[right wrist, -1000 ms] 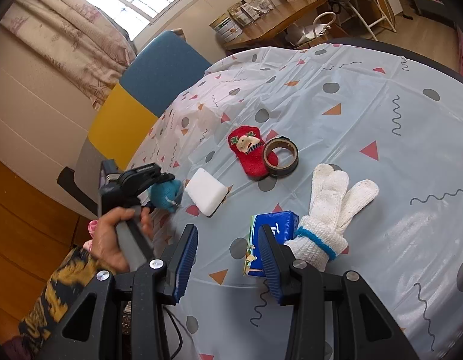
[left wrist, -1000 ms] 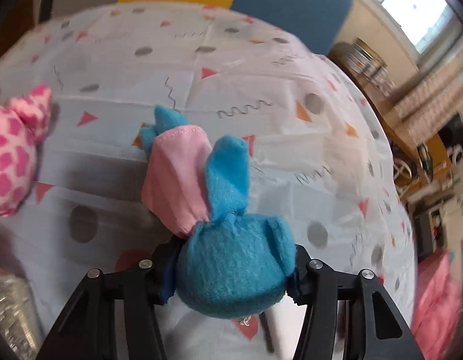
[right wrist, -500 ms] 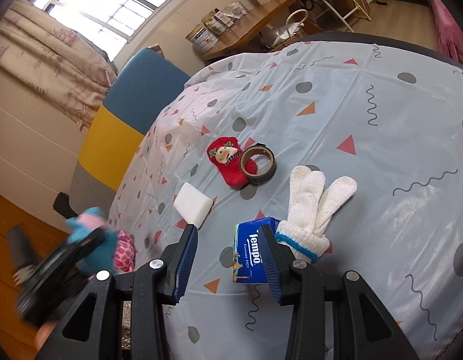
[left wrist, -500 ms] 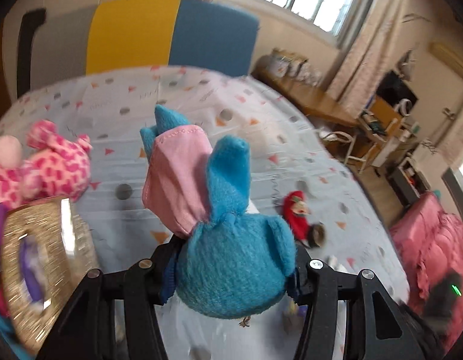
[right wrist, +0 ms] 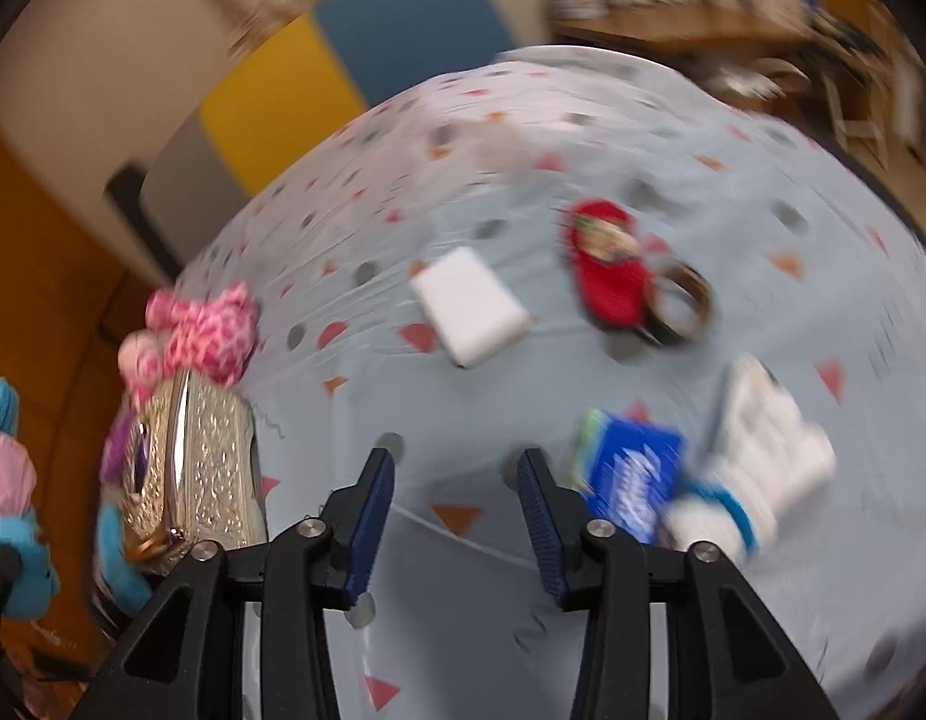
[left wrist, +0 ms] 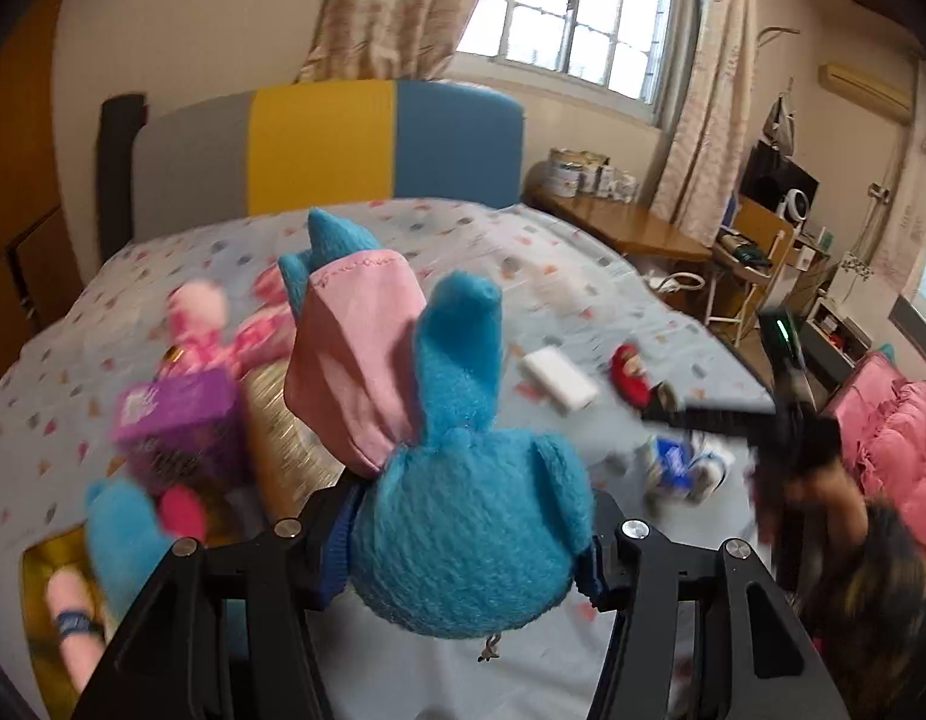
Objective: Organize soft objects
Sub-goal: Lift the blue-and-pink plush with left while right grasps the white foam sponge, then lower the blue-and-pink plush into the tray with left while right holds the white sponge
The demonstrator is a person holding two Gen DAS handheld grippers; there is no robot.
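Note:
My left gripper (left wrist: 466, 546) is shut on a blue plush toy (left wrist: 457, 498) with a pink ear, and holds it in the air above the near edge of the table. Below and to its left stands a gold box (left wrist: 283, 426) with soft toys and a purple box (left wrist: 175, 414) in it. My right gripper (right wrist: 454, 480) hovers over the patterned tablecloth (right wrist: 583, 138). Its jaws are opening and nothing is between them. A white glove (right wrist: 763, 450) and a red sock (right wrist: 607, 276) lie to the right of it. A pink spotted plush (right wrist: 199, 330) leans behind the gold box (right wrist: 193, 468).
A white sponge (right wrist: 469, 312), a tape roll (right wrist: 682, 306) and a blue tissue pack (right wrist: 631, 480) lie on the table. A chair back in grey, yellow and blue (left wrist: 319, 144) stands behind the table. A wooden desk (left wrist: 631, 228) is at the right.
The left gripper rose with the blue plush and swung over beside the gold box. The right gripper turned left towards that box and its jaws spread wider.

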